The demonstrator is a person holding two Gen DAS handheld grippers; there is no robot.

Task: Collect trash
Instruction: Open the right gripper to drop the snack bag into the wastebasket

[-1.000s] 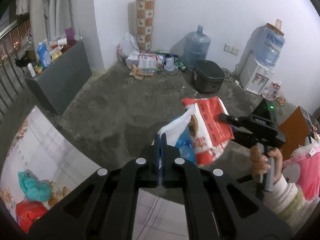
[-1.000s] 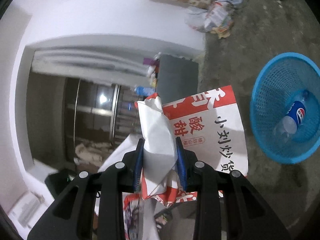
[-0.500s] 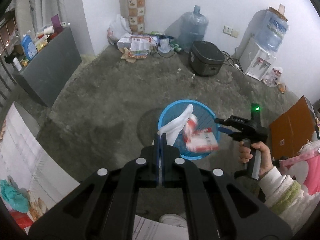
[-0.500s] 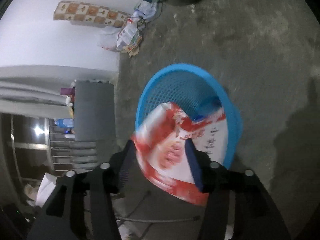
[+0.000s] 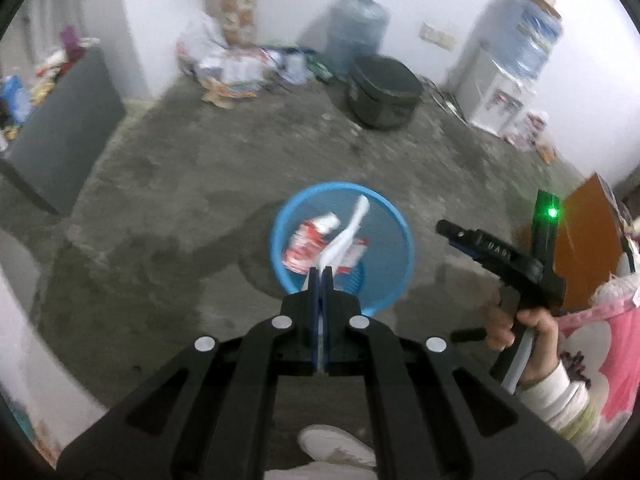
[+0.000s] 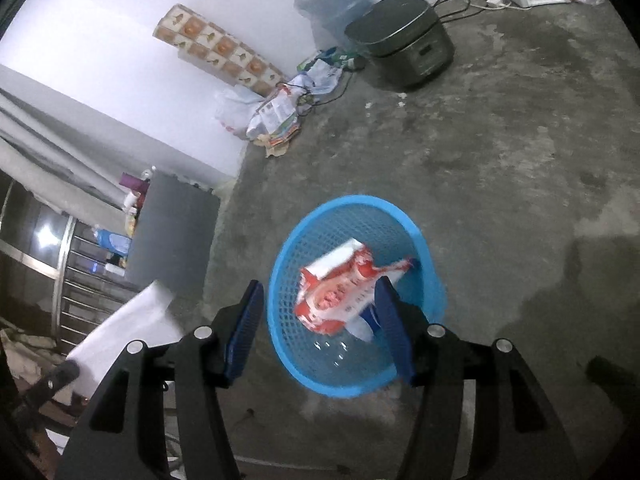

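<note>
A blue mesh basket [image 5: 396, 280] stands on the concrete floor; it also shows in the right wrist view [image 6: 288, 264]. A red and white snack bag [image 6: 340, 284] lies inside it, also seen in the left wrist view [image 5: 308, 240]. My left gripper [image 5: 320, 276] is shut on a white sheet of paper [image 5: 348, 232] and holds it above the basket. My right gripper [image 6: 320, 312] is open and empty above the basket; in the left wrist view it [image 5: 452, 232] is held to the right of the basket.
A dark rice cooker [image 5: 382, 92], a water jug [image 5: 356, 28] and a pile of papers [image 5: 236, 72] sit by the far wall. A water dispenser [image 5: 504, 80] is at the right, a grey cabinet [image 5: 64, 136] at the left. A brown box [image 5: 584, 240] stands by the right hand.
My right gripper opened and let go of the red and white bag, which dropped into the basket. Both grippers rose. The left still holds the white paper.
</note>
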